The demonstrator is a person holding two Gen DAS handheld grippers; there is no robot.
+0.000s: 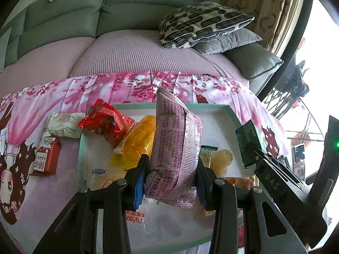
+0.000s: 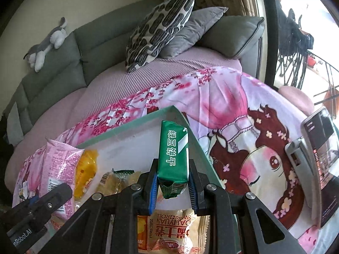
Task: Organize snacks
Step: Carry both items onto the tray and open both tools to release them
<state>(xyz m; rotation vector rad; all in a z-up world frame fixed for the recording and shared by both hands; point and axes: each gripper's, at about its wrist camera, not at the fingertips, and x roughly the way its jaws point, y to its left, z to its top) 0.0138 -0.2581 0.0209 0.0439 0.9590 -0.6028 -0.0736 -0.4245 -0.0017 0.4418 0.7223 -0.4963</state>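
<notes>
My left gripper point(image 1: 171, 182) is shut on a pink snack pack point(image 1: 175, 148), held upright over the mint-rimmed white tray point(image 1: 220, 114). In the tray lie a red packet point(image 1: 106, 122), an orange-yellow packet point(image 1: 139, 139) and a pale yellow packet point(image 1: 220, 158). My right gripper point(image 2: 172, 187) is shut on a green biscuit pack point(image 2: 173, 152) above the tray's right part point(image 2: 135, 144). The green biscuit pack point(image 1: 250, 139) and right gripper also show at the right of the left wrist view. The pink snack pack point(image 2: 55, 165) shows at the left of the right wrist view.
A white packet point(image 1: 61, 124) and a red carton point(image 1: 46, 158) lie on the pink printed cloth point(image 1: 53, 97) left of the tray. A Swiss roll packet point(image 2: 169, 228) lies under my right gripper. A phone on a stand point(image 2: 317, 158) is at right. A sofa with cushions point(image 1: 201, 25) stands behind.
</notes>
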